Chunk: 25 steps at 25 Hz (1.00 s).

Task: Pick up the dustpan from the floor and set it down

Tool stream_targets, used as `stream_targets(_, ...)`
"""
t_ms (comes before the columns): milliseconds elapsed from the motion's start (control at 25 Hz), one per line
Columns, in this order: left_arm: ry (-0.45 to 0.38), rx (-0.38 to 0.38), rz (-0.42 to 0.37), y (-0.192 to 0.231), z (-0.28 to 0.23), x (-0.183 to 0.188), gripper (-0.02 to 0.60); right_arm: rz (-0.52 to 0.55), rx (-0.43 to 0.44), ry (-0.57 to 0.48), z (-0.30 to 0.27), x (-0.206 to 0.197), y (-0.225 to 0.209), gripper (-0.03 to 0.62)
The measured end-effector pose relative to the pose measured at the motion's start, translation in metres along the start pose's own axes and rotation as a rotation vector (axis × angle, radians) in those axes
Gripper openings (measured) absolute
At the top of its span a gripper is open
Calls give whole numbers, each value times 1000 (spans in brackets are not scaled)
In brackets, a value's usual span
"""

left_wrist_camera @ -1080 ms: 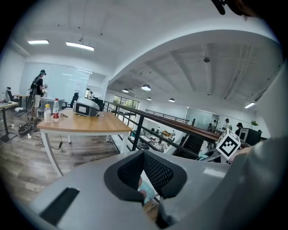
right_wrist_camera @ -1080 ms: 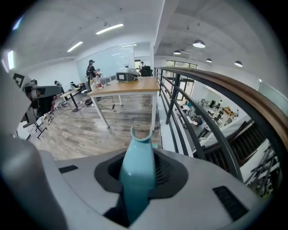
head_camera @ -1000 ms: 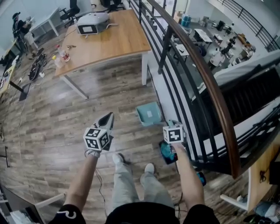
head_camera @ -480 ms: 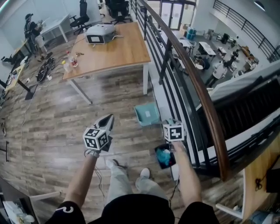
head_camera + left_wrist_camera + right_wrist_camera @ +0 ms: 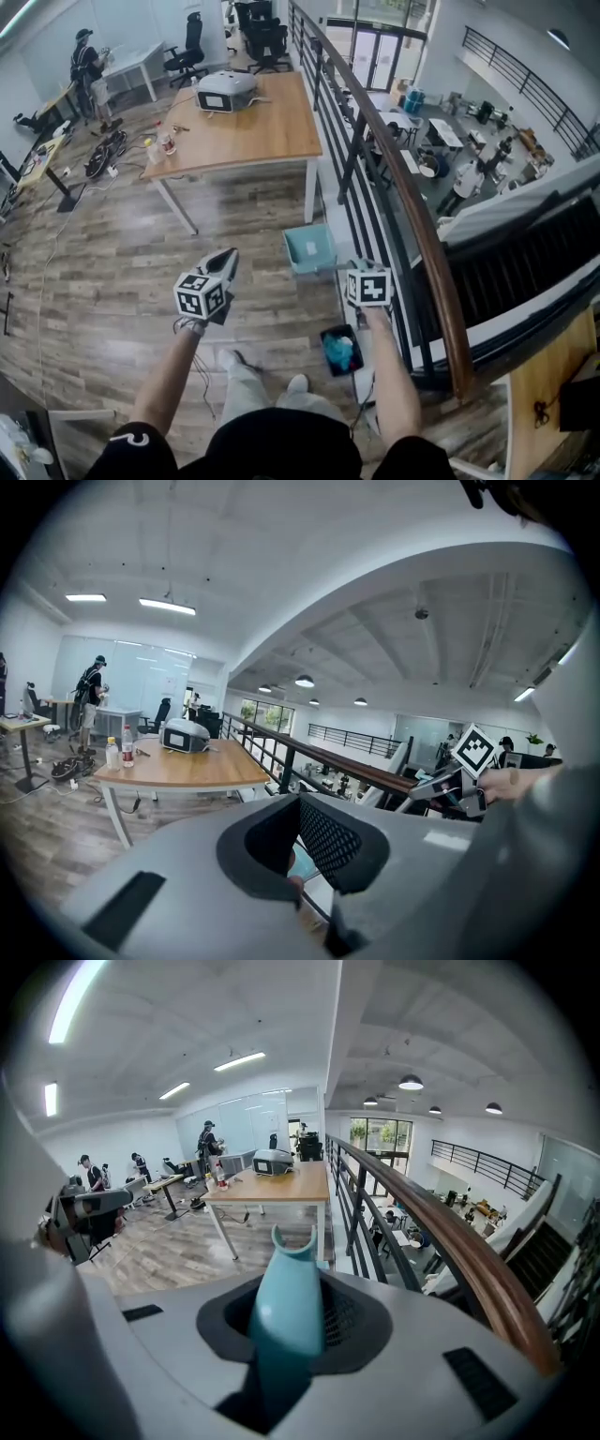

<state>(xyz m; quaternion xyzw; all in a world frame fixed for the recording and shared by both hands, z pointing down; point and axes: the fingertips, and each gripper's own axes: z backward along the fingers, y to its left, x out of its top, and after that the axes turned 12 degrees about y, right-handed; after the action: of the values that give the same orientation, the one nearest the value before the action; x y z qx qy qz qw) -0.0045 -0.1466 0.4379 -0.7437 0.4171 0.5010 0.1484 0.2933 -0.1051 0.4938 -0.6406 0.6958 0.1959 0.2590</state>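
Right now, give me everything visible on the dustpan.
The dustpan is teal and looks like plastic. It has a squarish open tray with raised walls and a pale patch inside, plus a narrow handle ending in a U-shaped notch. The right gripper has its tongs shut on that handle, with the notched tip poking out past them. In the head view the tray hangs ahead-left of that gripper, over the wood floor beside the railing, seemingly clear of the floor. Nothing else touches it.

Railing (image 5: 417,216) right, open floor (image 5: 112,262) left
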Motion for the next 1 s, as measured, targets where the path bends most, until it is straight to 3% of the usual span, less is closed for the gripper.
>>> stream_targets(440, -33, 6, -9, -11, 14, 17, -3, 12, -17, -76, 42, 21, -6, 77)
stream_targets(1000, -37, 31, -15, -7, 24, 15, -3, -1, -11, -71, 46, 22, -8, 78)
